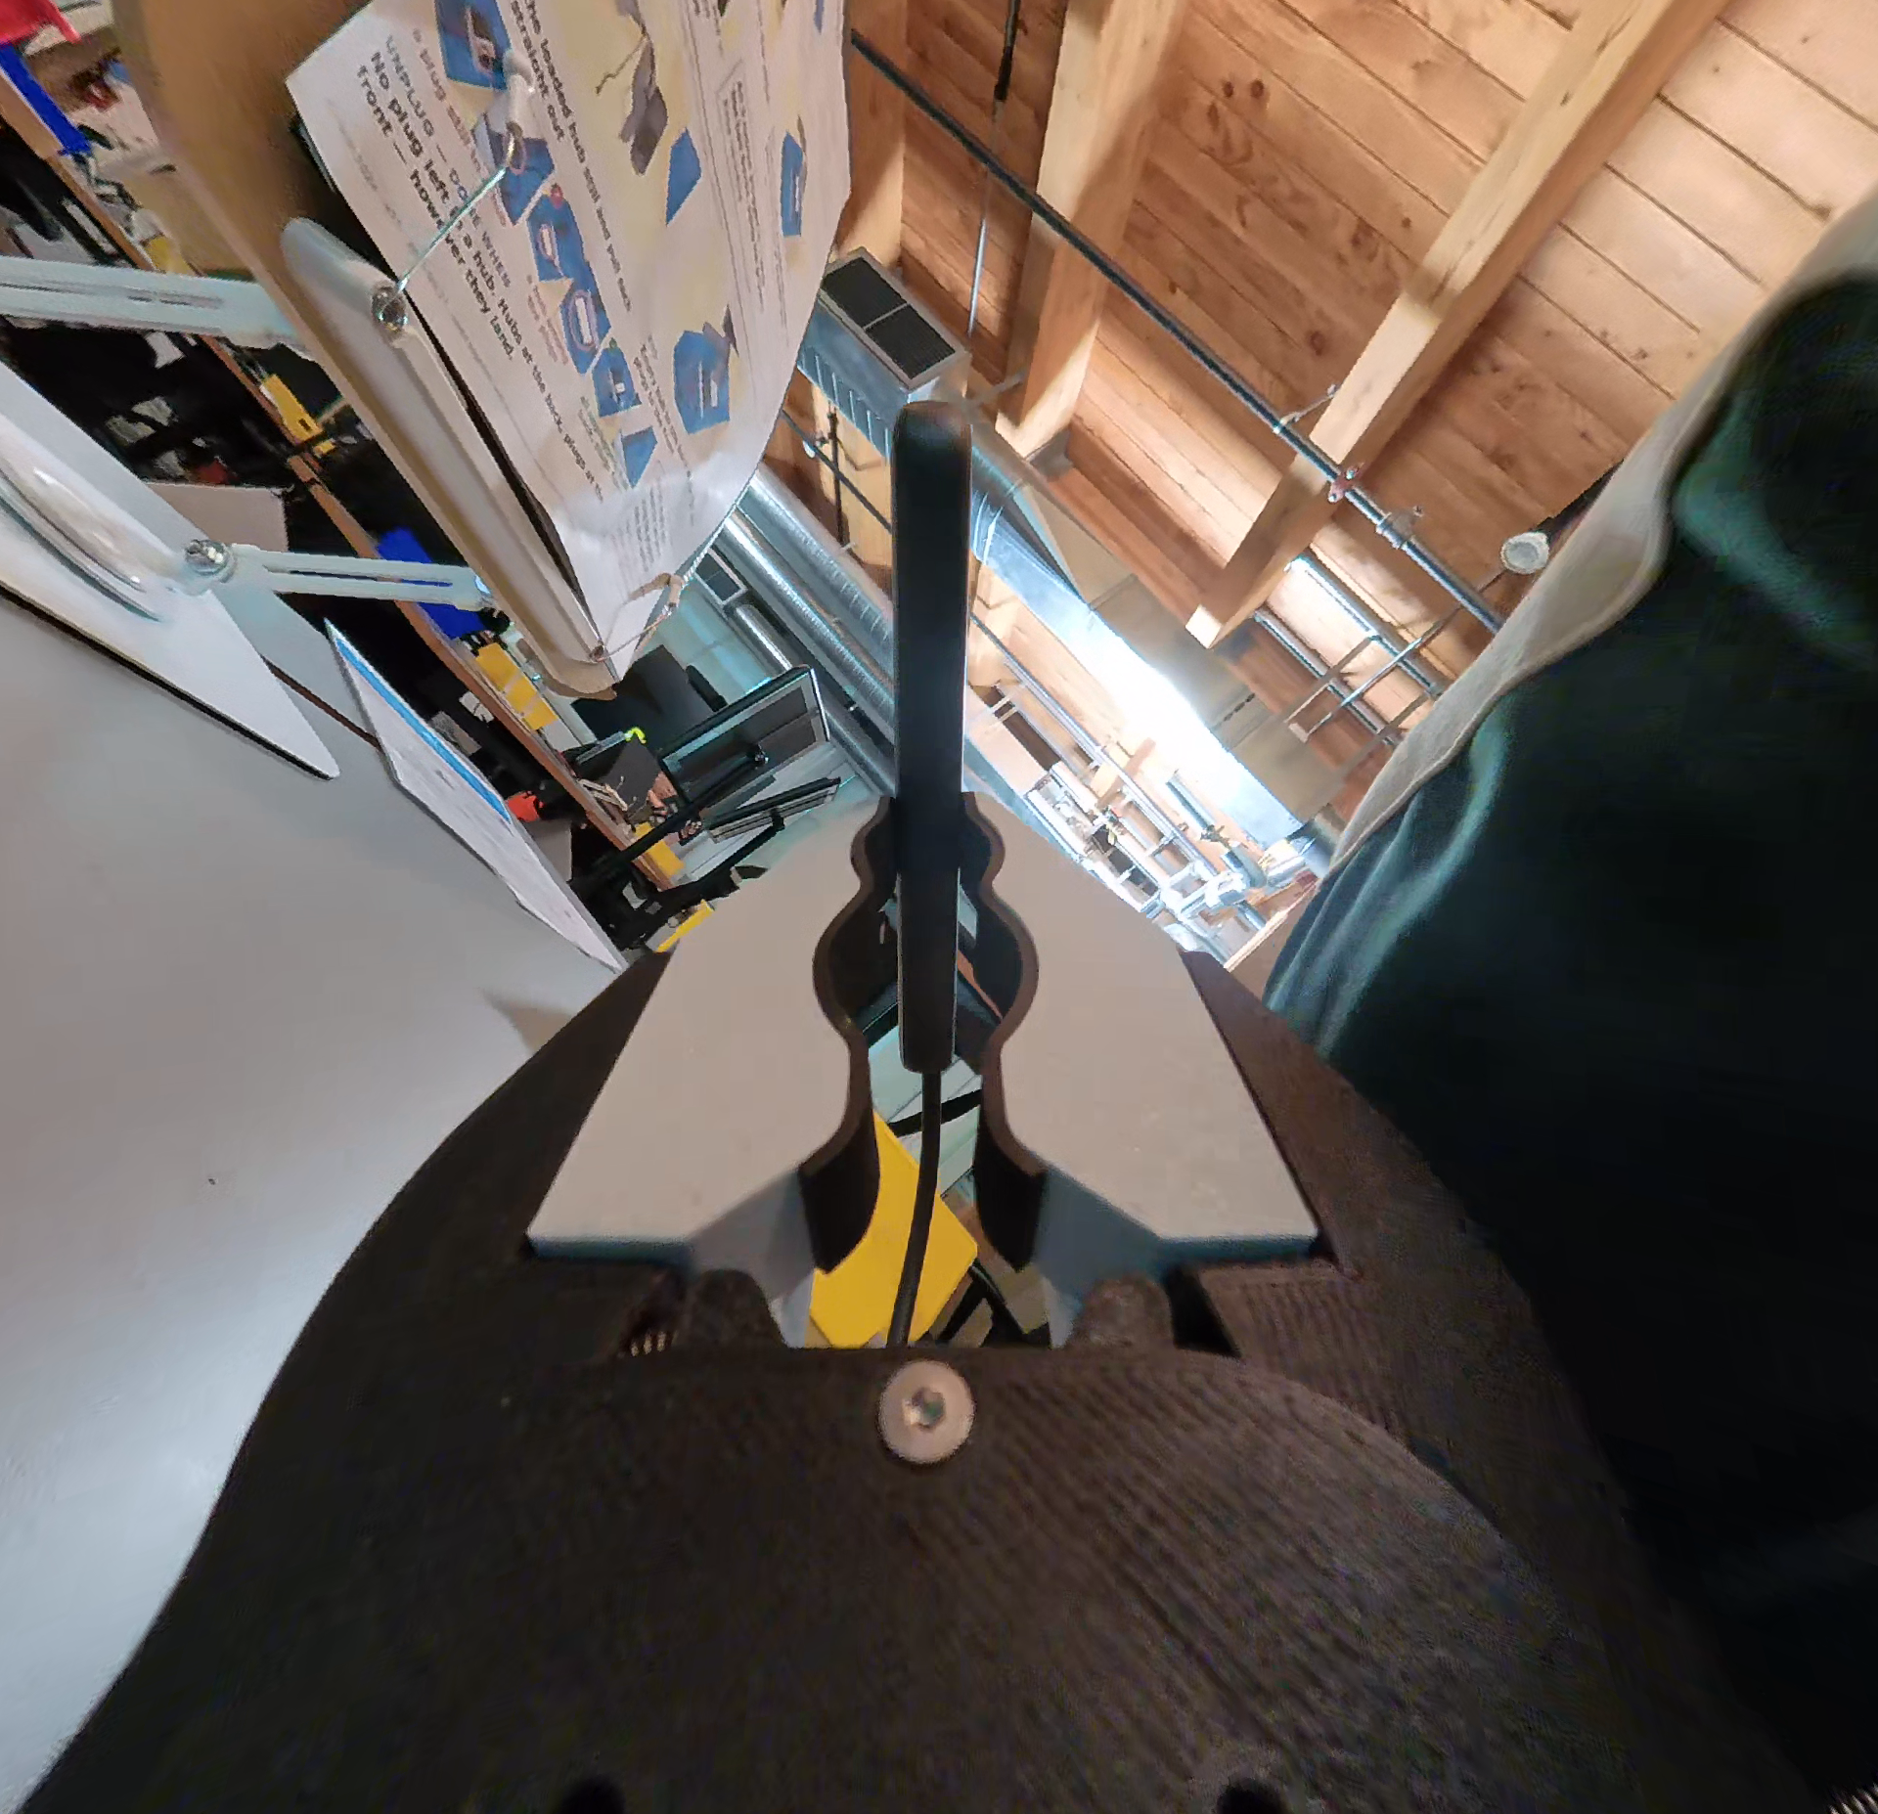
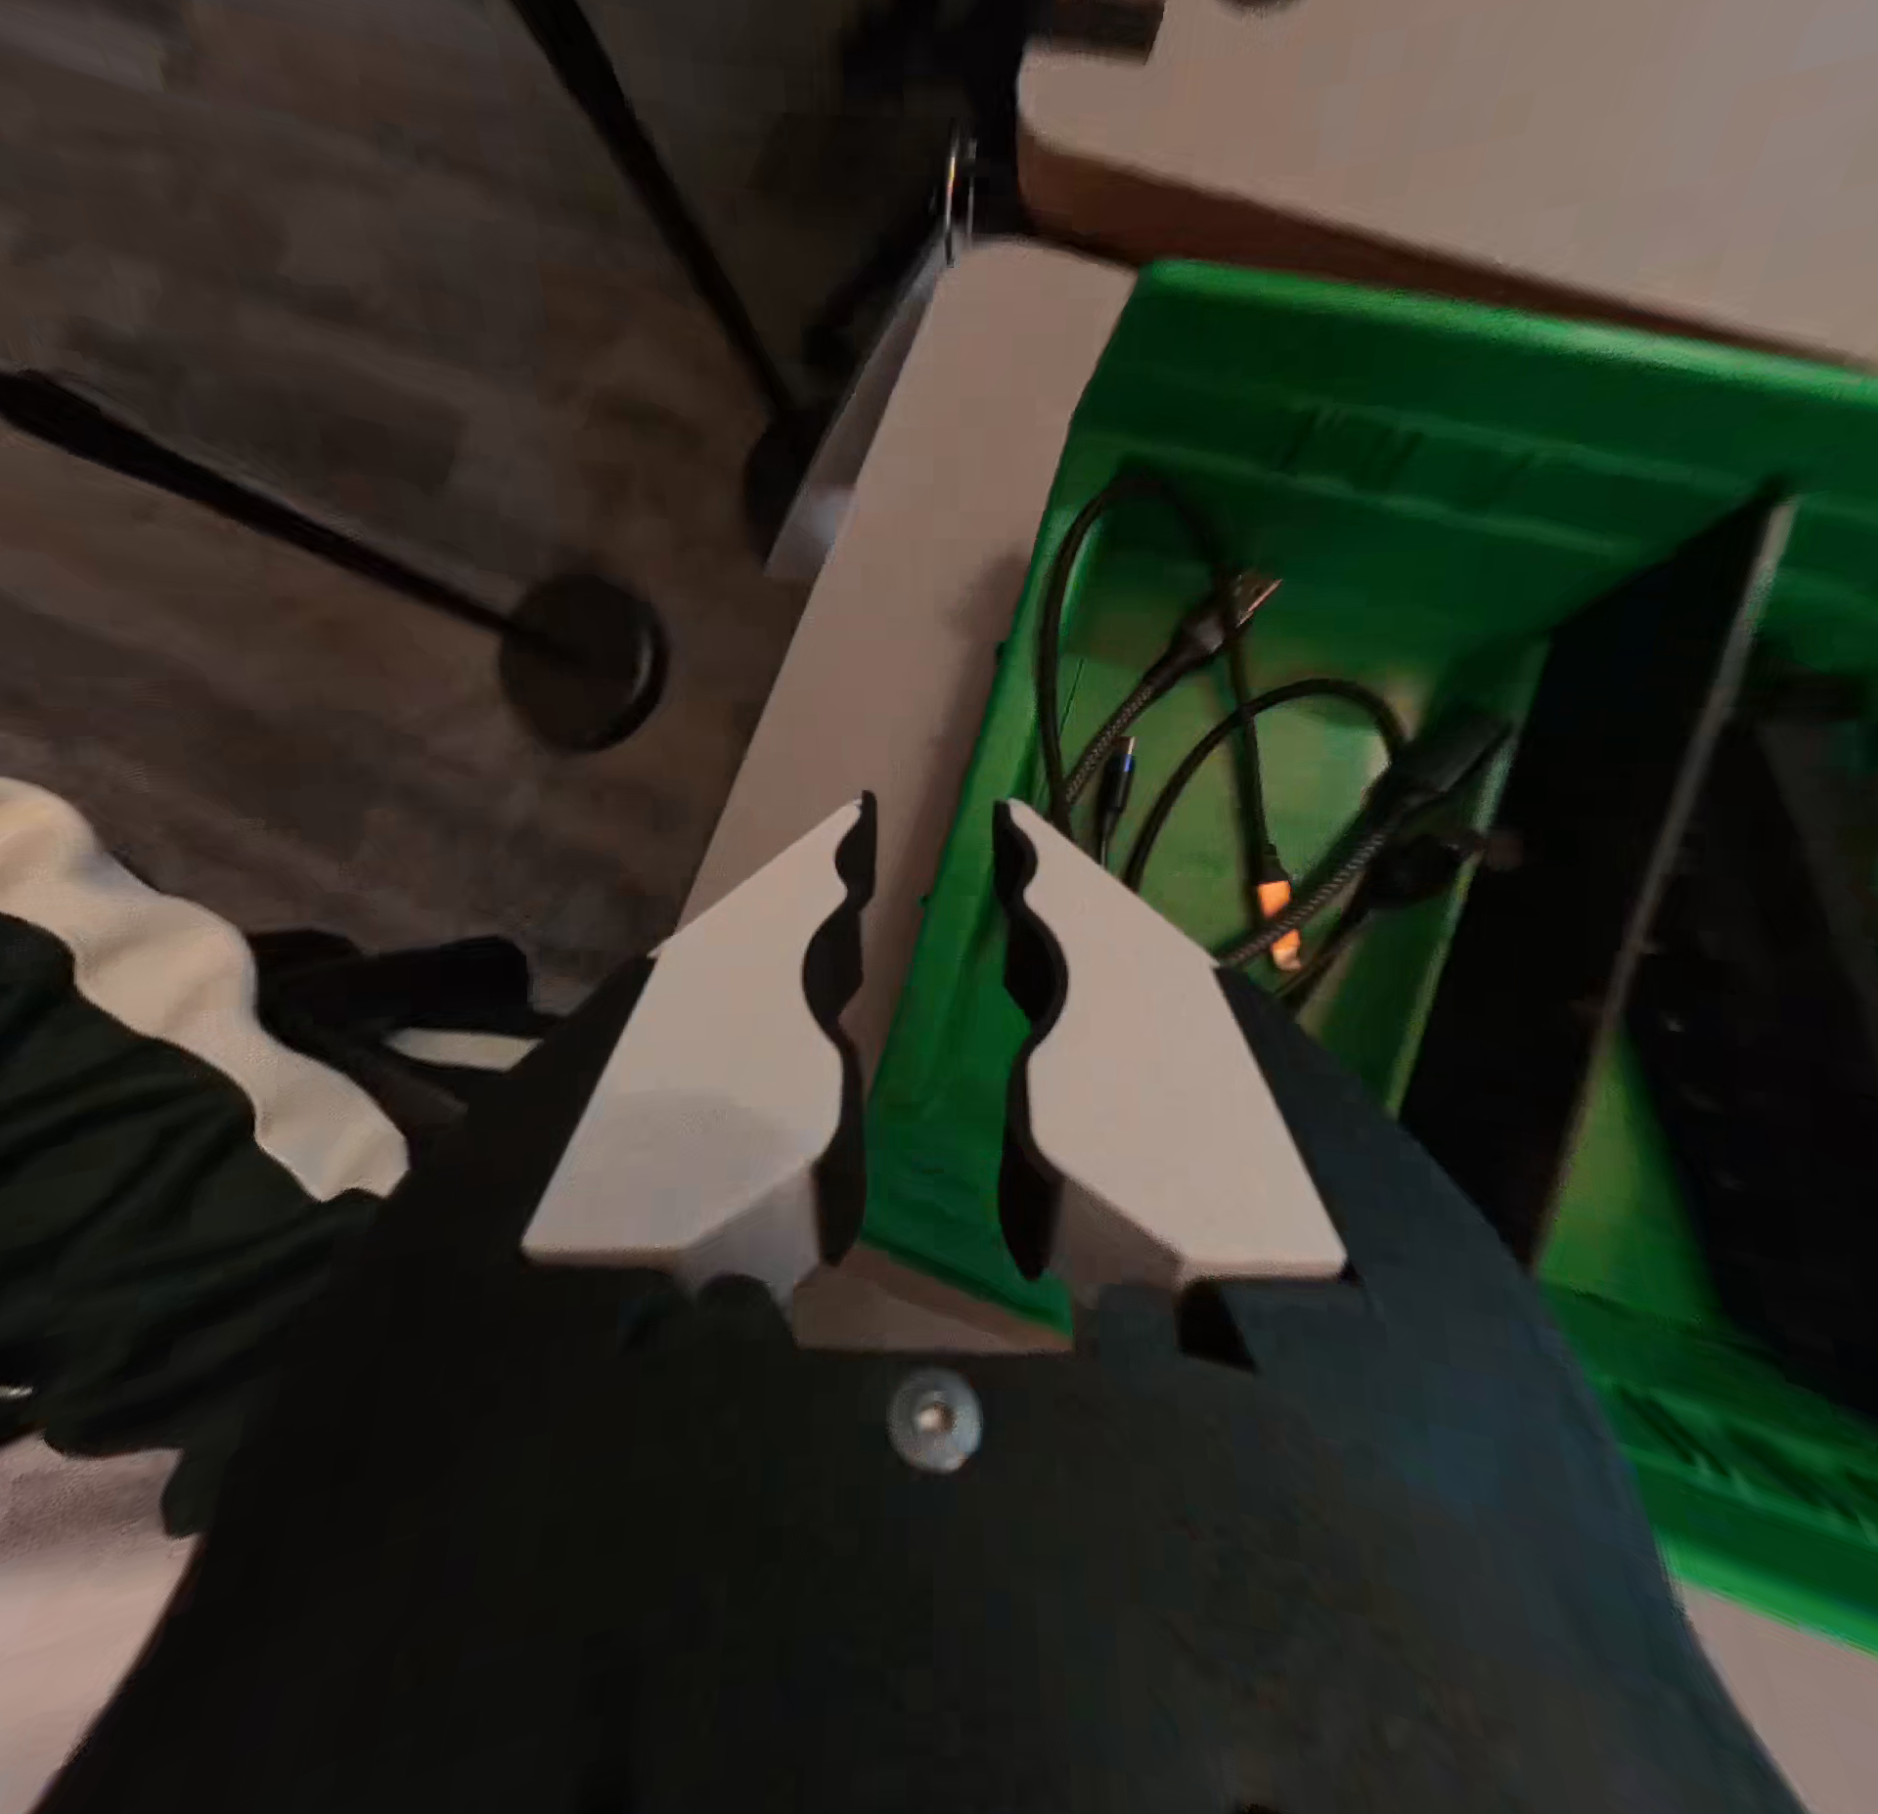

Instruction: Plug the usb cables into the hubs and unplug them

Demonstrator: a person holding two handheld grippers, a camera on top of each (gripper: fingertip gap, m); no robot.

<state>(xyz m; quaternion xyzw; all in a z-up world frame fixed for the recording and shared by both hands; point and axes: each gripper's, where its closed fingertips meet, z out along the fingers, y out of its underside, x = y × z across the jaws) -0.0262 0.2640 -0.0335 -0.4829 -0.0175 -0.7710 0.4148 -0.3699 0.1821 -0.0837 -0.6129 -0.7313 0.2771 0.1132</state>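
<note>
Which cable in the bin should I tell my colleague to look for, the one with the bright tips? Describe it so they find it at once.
Start at the green bin beside the right gripper, in the compartment left of the black divider. Among the tangled black cables there, find the braided cable at the near end. It alone ends in orange-lit plugs; the others end dark or metallic.

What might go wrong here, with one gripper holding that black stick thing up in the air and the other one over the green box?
The left gripper pinches the slim black hub edge-on, so it may twist or slip when a plug is pushed in. Its thin cable runs back between the fingers and may snag. The right gripper is open above the green bin, where the USB cables lie tangled; lifting one may drag out others.
</note>
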